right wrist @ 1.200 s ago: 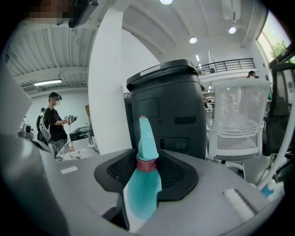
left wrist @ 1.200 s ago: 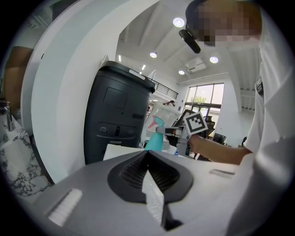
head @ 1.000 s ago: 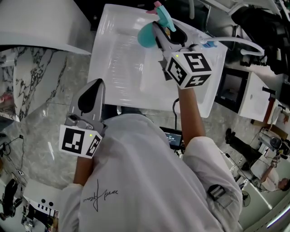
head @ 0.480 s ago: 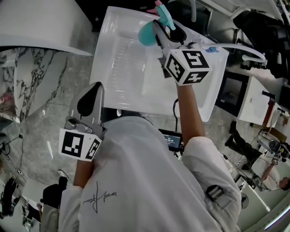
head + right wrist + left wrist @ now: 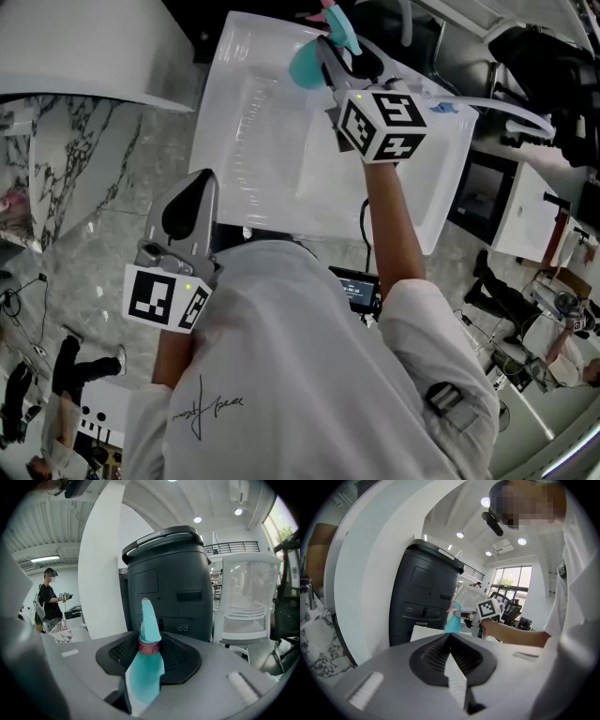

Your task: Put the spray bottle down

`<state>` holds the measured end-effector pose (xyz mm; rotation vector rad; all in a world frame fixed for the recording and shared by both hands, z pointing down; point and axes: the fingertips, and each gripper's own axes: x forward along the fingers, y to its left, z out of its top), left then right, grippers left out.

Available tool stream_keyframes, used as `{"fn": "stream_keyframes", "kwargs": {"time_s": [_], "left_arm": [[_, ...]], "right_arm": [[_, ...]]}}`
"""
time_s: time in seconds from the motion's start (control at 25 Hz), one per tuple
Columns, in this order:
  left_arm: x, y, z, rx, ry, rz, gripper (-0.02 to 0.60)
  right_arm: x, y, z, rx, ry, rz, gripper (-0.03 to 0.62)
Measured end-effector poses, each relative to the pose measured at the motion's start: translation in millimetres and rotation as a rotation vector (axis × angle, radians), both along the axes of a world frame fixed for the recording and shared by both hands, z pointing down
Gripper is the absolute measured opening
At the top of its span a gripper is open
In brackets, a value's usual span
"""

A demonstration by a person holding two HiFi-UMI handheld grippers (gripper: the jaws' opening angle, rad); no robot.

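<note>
A teal spray bottle (image 5: pixel 307 66) with a pink collar and teal spray head hangs over the far part of the white table (image 5: pixel 253 141). My right gripper (image 5: pixel 328 54) is shut on its body. In the right gripper view the bottle (image 5: pixel 144 677) stands upright between the jaws, its head (image 5: pixel 148 618) rising above them. My left gripper (image 5: pixel 192 186) is held near the table's front edge, shut with nothing in it. From the left gripper view (image 5: pixel 450 637) the bottle (image 5: pixel 453 619) shows far off, in the right gripper (image 5: pixel 465 616).
A tall dark grey bin (image 5: pixel 168 583) stands beyond the table. A white chair (image 5: pixel 243 606) is to its right. A white curved counter (image 5: pixel 84 47) lies at the left, over marble floor. A person (image 5: pixel 47 602) stands far off at the left.
My right gripper has carried the bottle a little farther out over the table, toward its far edge. The left gripper has stayed in place.
</note>
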<state>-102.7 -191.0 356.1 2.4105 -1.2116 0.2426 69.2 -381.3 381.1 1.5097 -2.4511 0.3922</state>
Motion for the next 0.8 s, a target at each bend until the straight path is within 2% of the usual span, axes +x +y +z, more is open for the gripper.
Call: {"fn": "stream_keyframes", "kwargs": {"time_s": [0.8], "left_arm": [[-10.5, -6.3, 6.8, -0.016, -0.008, -0.014, 0.005]], "right_arm": [[-8.2, -29.2, 38.4, -0.013, 0.004, -0.002, 0.134]]}}
